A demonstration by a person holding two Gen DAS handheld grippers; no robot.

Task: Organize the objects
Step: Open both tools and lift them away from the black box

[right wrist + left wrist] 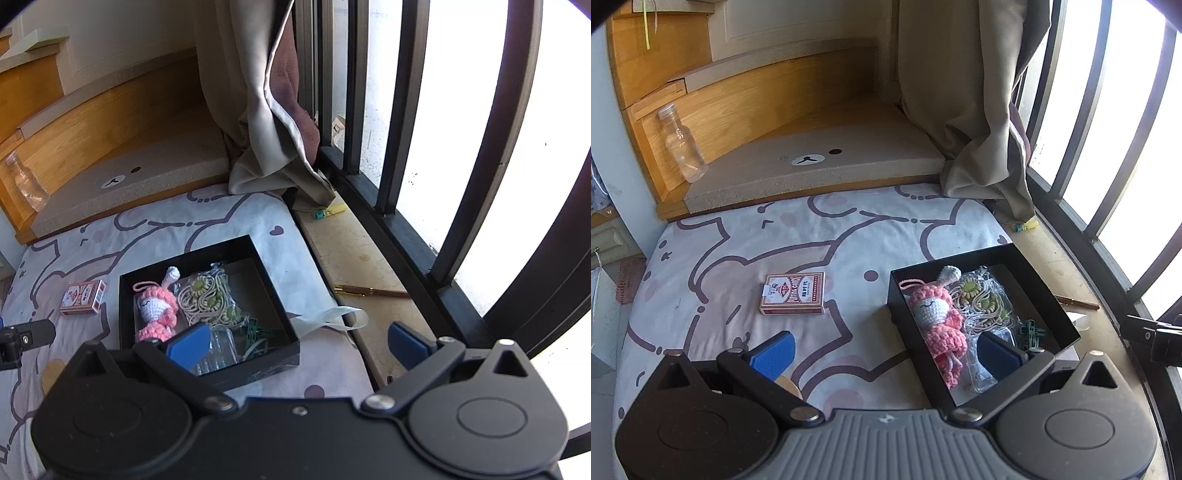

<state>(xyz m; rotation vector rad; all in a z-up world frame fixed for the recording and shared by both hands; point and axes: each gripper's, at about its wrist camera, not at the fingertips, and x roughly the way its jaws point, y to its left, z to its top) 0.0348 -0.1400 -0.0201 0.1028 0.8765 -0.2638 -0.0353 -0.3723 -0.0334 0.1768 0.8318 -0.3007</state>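
Observation:
A black open box (pixel 1049 295) (pixel 125 295) lies on the patterned bed sheet (pixel 746 236). It holds a pink crochet doll (pixel 938 317) (pixel 155 310), a bagged beaded cord (pixel 982 299) (pixel 210 299), green clips (pixel 1032 334) (pixel 255 332) and a clear plastic case (pixel 218 350). A red card pack (pixel 793 293) (pixel 83 297) lies on the sheet left of the box. My left gripper (pixel 886 350) is open and empty above the box's near left corner. My right gripper (pixel 295 343) is open and empty over the box's right side.
A brown pen (pixel 373 291) (pixel 1078 303) lies on the wooden ledge by the window bars (pixel 406 110). A clear bottle (pixel 683 147) (pixel 26 182) stands on the step at back left. A beige curtain (pixel 964 92) hangs at the back. White straps (pixel 332 317) lie right of the box.

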